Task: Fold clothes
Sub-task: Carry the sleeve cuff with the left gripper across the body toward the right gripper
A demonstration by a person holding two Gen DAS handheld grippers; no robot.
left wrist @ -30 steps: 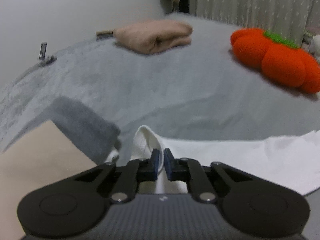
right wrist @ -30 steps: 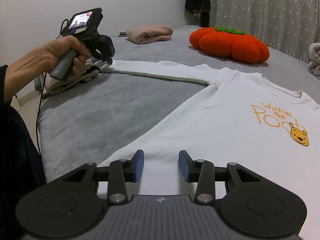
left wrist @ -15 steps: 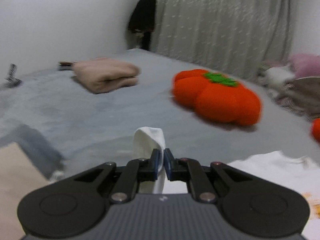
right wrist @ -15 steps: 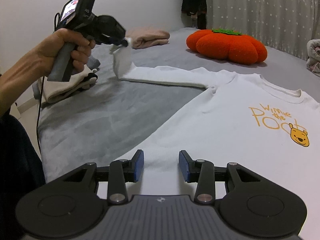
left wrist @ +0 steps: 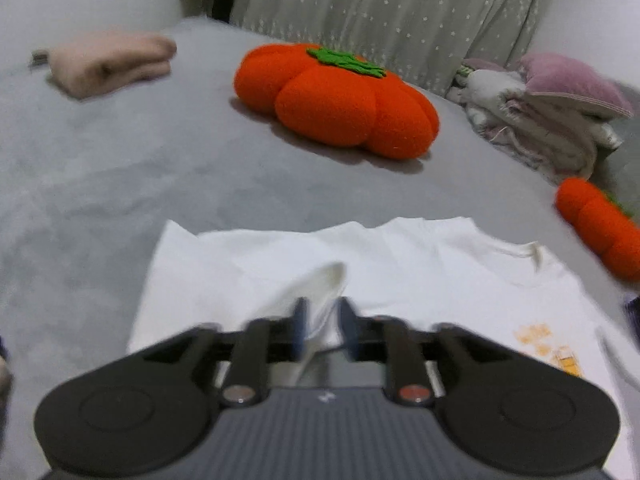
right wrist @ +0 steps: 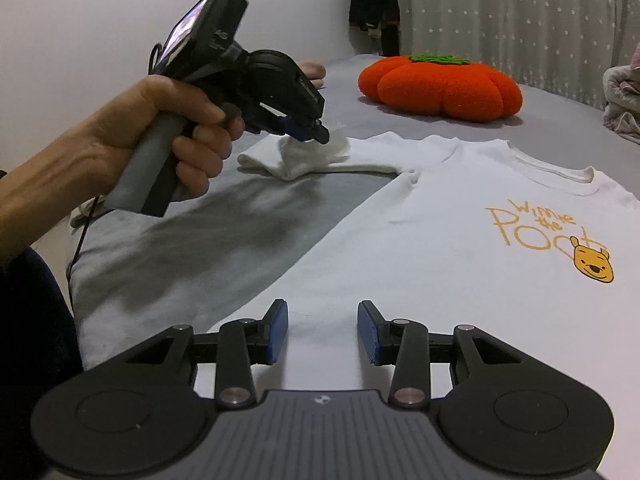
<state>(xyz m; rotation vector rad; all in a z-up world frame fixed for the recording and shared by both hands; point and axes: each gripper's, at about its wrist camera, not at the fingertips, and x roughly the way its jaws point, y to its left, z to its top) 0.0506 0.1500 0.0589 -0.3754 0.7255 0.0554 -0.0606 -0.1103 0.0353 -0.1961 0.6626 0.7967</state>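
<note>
Two views, and I begin with my left wrist's. My left gripper (left wrist: 322, 320) hangs tilted down over the white long-sleeved sweatshirt (left wrist: 420, 272) spread on the grey plush bed cover (left wrist: 120, 168). Its jaws have just been opening and now stand apart, with the white sleeve cuff (left wrist: 316, 284) loose in the gap between them, no pad pressing it. Beyond the sweatshirt lies the orange pumpkin-shaped cushion with a green stalk (left wrist: 336, 100). A folded beige garment (left wrist: 112, 60) sits far left, a heap of pale and pink bedding (left wrist: 552, 108) far right, and a smaller orange plush (left wrist: 600, 228) near the right edge.

From my right wrist, my right gripper (right wrist: 322, 332) rests low over the sweatshirt's lower left part, jaws apart and nothing between them. The yellow bear print with lettering (right wrist: 560, 240) shows on the chest to the right. My left hand (right wrist: 160, 140) grips the grey handle of the other gripper, whose blue-tipped fingers (right wrist: 308, 132) sit at the sleeve, which lies folded back toward the shoulder. The pumpkin cushion lies behind, in front of a star-dotted curtain (right wrist: 520, 12).
</note>
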